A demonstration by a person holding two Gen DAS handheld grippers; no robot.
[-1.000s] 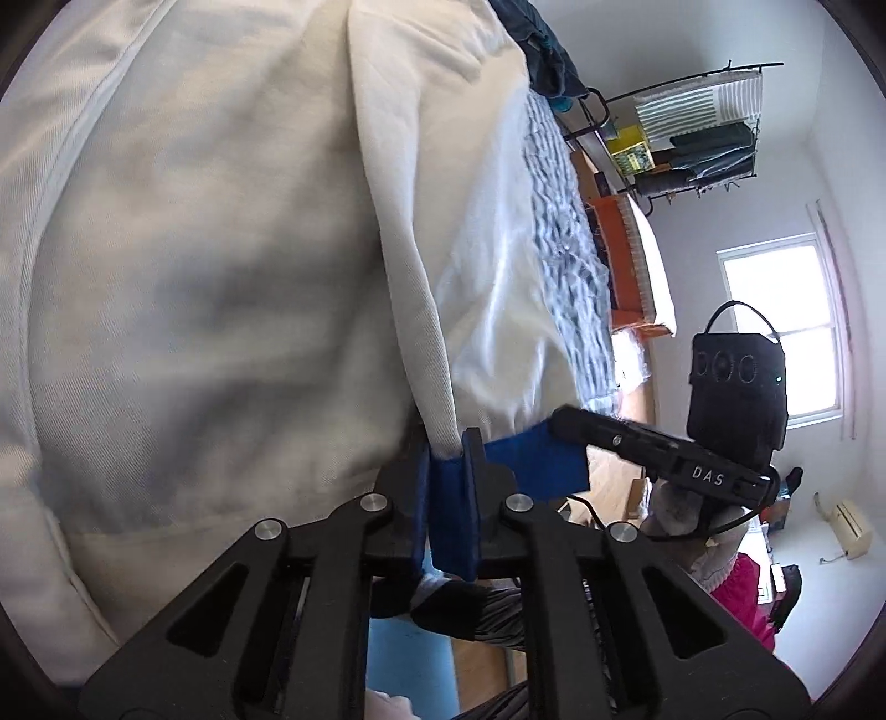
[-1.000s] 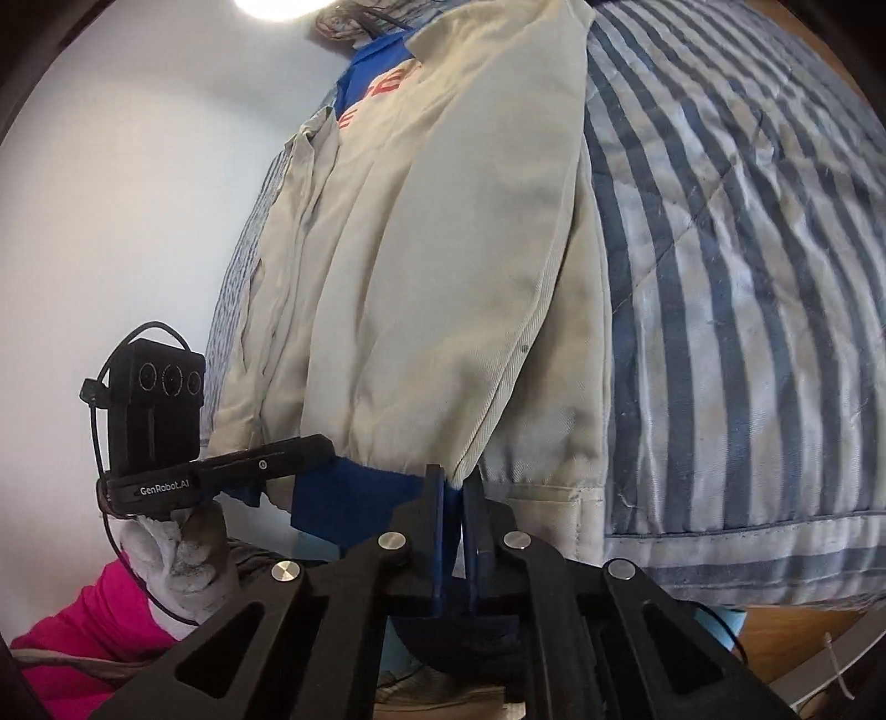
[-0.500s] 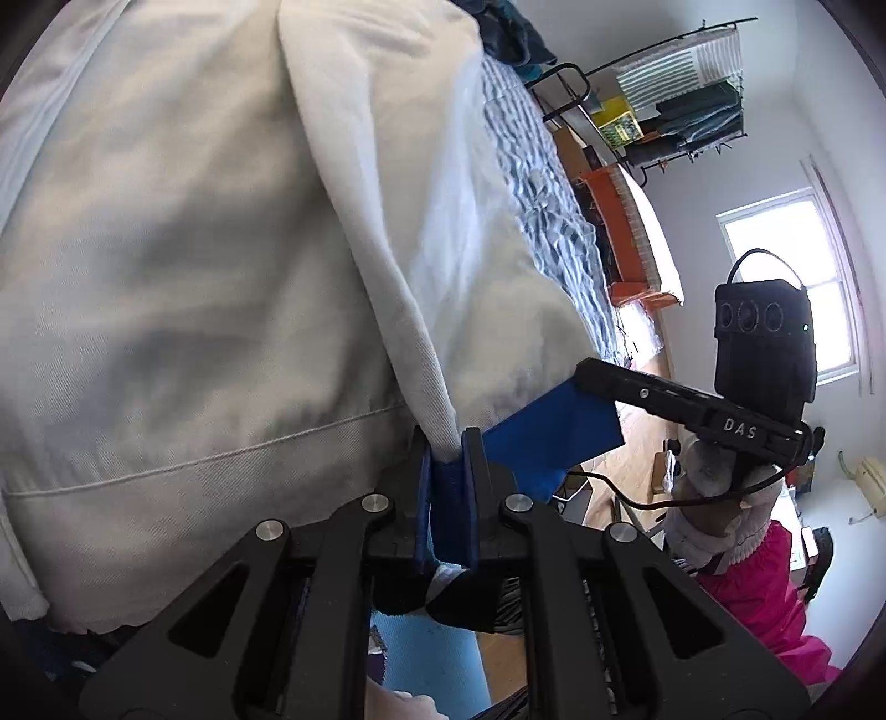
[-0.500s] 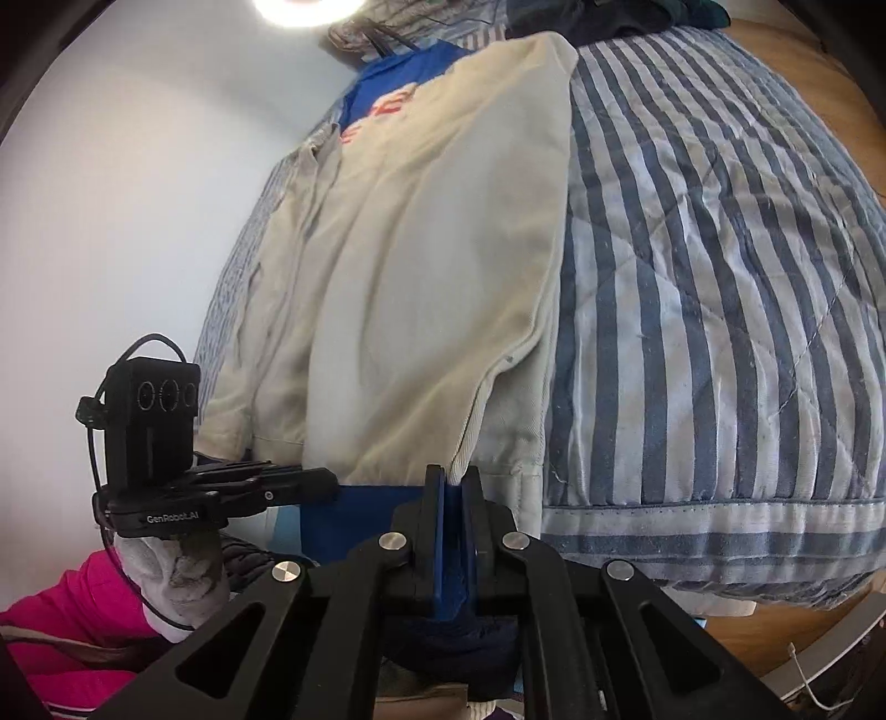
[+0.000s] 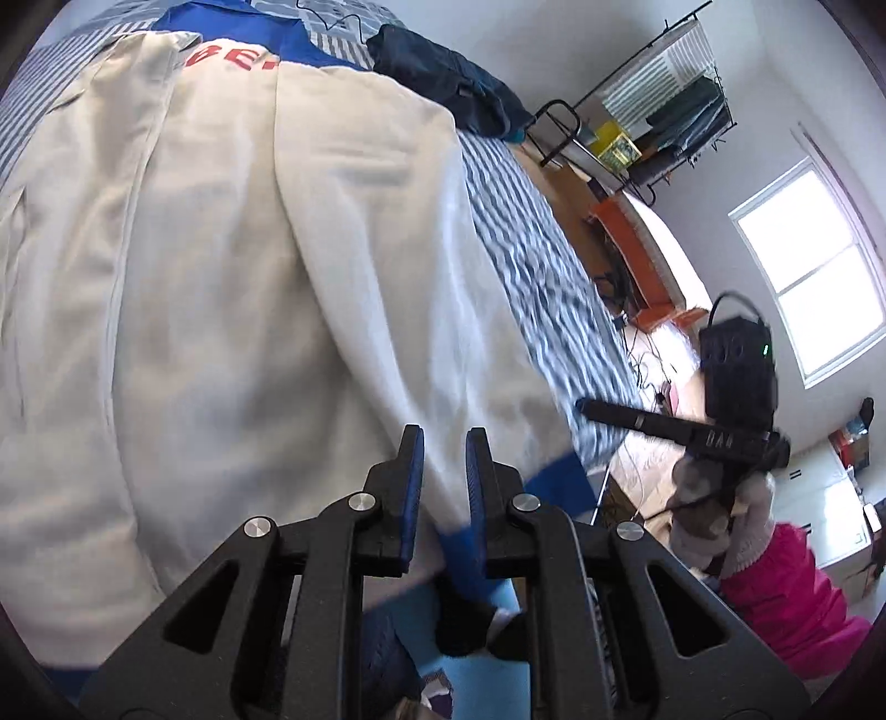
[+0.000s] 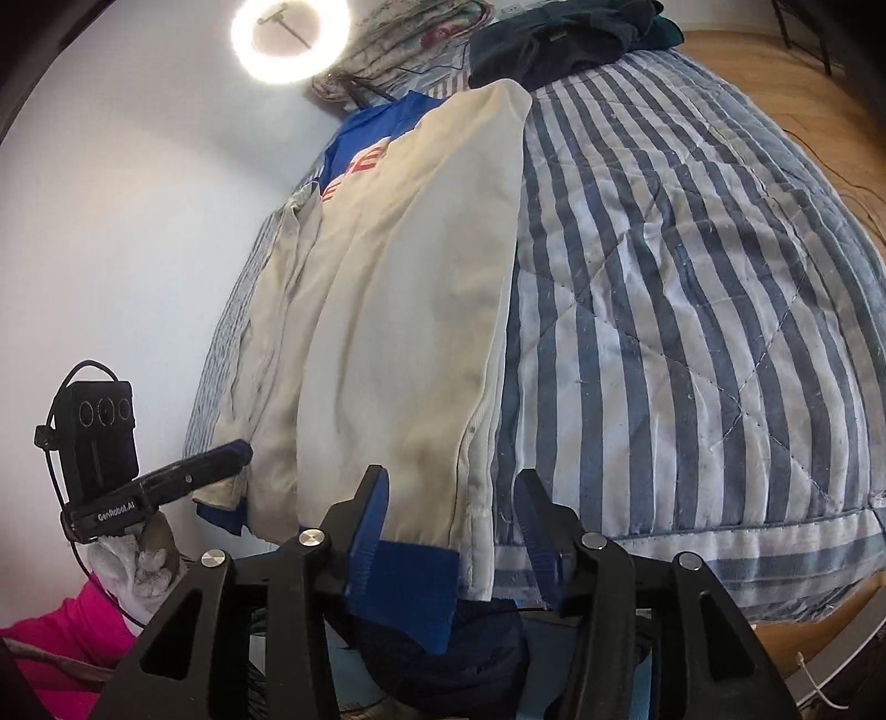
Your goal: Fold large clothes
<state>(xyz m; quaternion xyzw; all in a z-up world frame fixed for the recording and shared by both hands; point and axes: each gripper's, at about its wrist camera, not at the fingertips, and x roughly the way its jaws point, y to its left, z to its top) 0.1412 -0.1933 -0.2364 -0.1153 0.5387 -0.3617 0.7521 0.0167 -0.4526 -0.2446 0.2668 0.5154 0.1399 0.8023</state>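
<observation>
Jaws on the right gripper are spreading apart, no longer pinching anything — the cream jacket hem with its blue band is lying loose between the pads, hanging over the near edge of the striped quilt. That release reads as deliberate: the hem is resting where it belongs, squared along the quilt's near border, so the grip is no longer needed. The left gripper is also easing open; its pads are standing a narrow gap apart with the jacket's cloth showing between them, and they do not seem to be pressing on it, though the gap is small enough that a light touch cannot be ruled out. From the right wrist view this gripper is sitting at the hem's other corner, just off the quilt's near-left side, held in a gloved hand.

Outward from the claws, the jacket is stretching flat up the left half of the quilt, one long panel folded inward over the body — its crease running away from the near border toward the collar, where blue cloth and red lettering are showing. Laying it lengthwise is giving both hands a straight hem to pull from. A dark garment is piled at the quilt's far end, clear of the fold
</observation>
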